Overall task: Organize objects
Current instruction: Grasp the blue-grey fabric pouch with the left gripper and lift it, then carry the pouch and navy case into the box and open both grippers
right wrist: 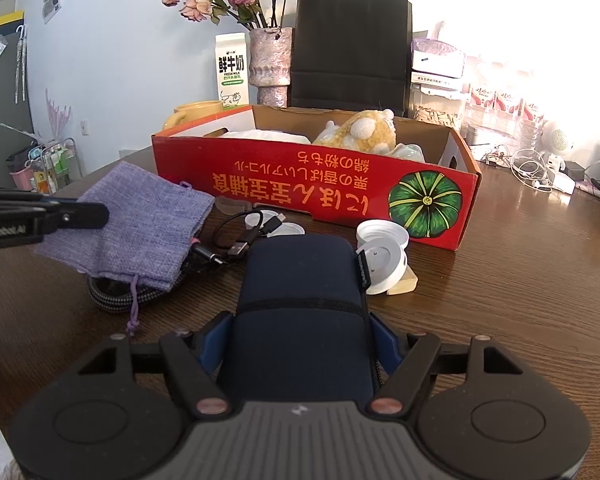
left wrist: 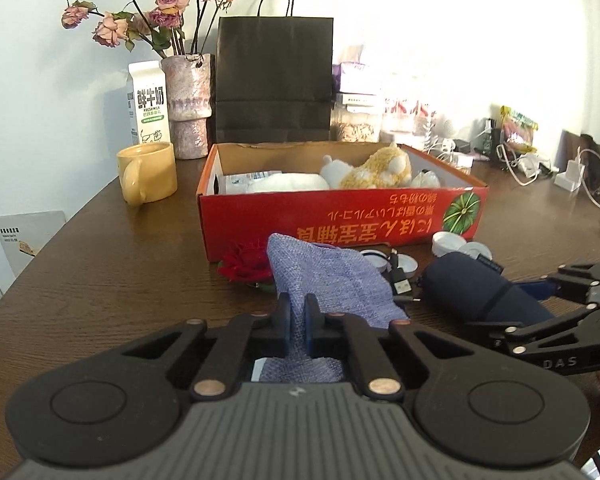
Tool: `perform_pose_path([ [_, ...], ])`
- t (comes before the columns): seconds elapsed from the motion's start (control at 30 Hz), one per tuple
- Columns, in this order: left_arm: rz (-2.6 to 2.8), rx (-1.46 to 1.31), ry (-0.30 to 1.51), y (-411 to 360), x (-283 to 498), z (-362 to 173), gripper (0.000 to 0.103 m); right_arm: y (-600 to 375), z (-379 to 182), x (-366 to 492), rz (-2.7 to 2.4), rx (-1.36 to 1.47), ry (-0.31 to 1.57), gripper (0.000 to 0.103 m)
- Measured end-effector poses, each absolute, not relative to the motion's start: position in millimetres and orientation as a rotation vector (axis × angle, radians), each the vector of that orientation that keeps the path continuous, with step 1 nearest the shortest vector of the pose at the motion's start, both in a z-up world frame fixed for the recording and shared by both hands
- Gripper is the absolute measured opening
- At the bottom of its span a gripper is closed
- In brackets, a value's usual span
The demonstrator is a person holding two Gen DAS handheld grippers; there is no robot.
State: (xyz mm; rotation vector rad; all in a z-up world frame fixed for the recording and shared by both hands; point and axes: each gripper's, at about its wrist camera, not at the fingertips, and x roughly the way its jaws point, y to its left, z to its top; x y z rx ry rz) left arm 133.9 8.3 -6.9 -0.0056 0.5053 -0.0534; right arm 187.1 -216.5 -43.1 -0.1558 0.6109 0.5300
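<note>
Layout relative to the cardboard box point(right wrist: 440, 160) on the table point(left wrist: 100, 280). Inside the box, a plush toy point(right wrist: 360, 132) is placed. Behind the box, a paper bag point(left wrist: 274, 80) is stood, with a vase point(left wrist: 188, 104) and a milk carton point(left wrist: 148, 100) set to its left. A mug point(left wrist: 148, 172) is found just left of the box. In front of the box are laid a cloth pouch point(right wrist: 140, 224), a cable point(right wrist: 240, 240), round lids point(right wrist: 382, 244) and a soft case point(right wrist: 300, 304).

Dark wood table point(right wrist: 520, 280) against pale blue wall point(right wrist: 120, 60); harsh daylight floods right side; storage cart point(right wrist: 52, 168) at far left.
</note>
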Motion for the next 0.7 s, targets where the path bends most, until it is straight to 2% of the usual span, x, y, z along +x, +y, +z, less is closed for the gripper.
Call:
perform_pose_path([
  [0.17,-0.083,-0.034,0.480,11,124,3,0.007,-214,-41,181,0.497,-0.159,0.565,0.064],
  [0.7,-0.177,-0.122,0.336,15,134,49,0.006,-200,6,185,0.499,-0.090,0.413,0.064],
])
